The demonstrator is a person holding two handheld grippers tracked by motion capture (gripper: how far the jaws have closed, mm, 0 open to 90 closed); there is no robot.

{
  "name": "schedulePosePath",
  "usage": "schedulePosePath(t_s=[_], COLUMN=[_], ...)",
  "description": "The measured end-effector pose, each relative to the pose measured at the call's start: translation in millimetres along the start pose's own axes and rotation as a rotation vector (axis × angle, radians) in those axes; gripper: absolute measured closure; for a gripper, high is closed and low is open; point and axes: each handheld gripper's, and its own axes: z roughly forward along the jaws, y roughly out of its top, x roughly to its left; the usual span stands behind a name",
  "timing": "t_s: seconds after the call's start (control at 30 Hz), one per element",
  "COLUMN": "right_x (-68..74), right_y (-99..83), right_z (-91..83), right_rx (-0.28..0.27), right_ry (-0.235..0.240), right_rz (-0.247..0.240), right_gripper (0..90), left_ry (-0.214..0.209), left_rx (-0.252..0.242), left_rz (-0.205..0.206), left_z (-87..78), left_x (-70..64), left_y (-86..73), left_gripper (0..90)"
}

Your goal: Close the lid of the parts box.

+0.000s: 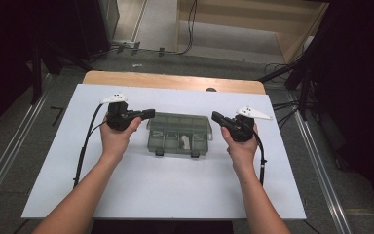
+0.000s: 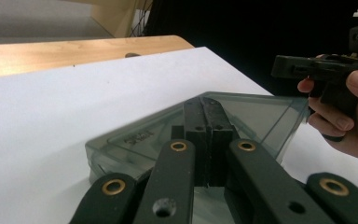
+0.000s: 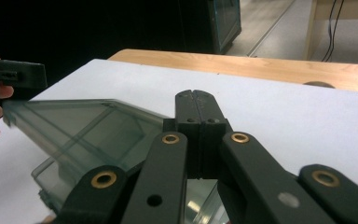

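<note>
We note the smoky translucent compartment box [image 1: 179, 134], lid shut, two latches on its near side, at the middle of the white table [image 1: 175, 195]. Left gripper [image 1: 149, 114] and right gripper [image 1: 215, 116] flank its far corners, jaws pressed together, holding nothing.

Small white contents inside the smoky compartment box [image 1: 179, 133] are showing too small to identify from the high view. In the left gripper view, closed jaws are covering part of the box's lid. The person's right hand [image 2: 349, 116] is running off the frame's edge; both forearms are leaving the high view's bottom.
</note>
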Motion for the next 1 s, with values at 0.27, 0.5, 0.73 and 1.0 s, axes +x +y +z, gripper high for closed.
schedulePosePath(t_s=[0.27,0.5,0.73,1.0], right_x=[7.4,20.7,27.4,36.6], right_y=[-18.1,-38.3,-47.6,-53.7], right_z=[-7.1,-12.7,-15.9,-22.3], right_rx=[-0.001,0.001,0.026,0.035], right_ry=[0.006,-0.033,-0.051,-0.056], right_rz=[0.008,-0.033,-0.034,-0.048], right_gripper=[87.9,88.1,88.0,88.0], left_ry=[0.049,0.082,0.093,0.098], left_rx=[0.003,-0.009,-0.007,0.008], left_rz=[0.022,0.041,0.038,0.061], left_z=[-9.0,-19.0,-21.2,-14.9], left_x=[-12.9,-20.0,-22.3,-29.3], left_y=[-22.7,-43.1,-54.2,-64.6], left_gripper=[89.9,89.9,89.9,89.9])
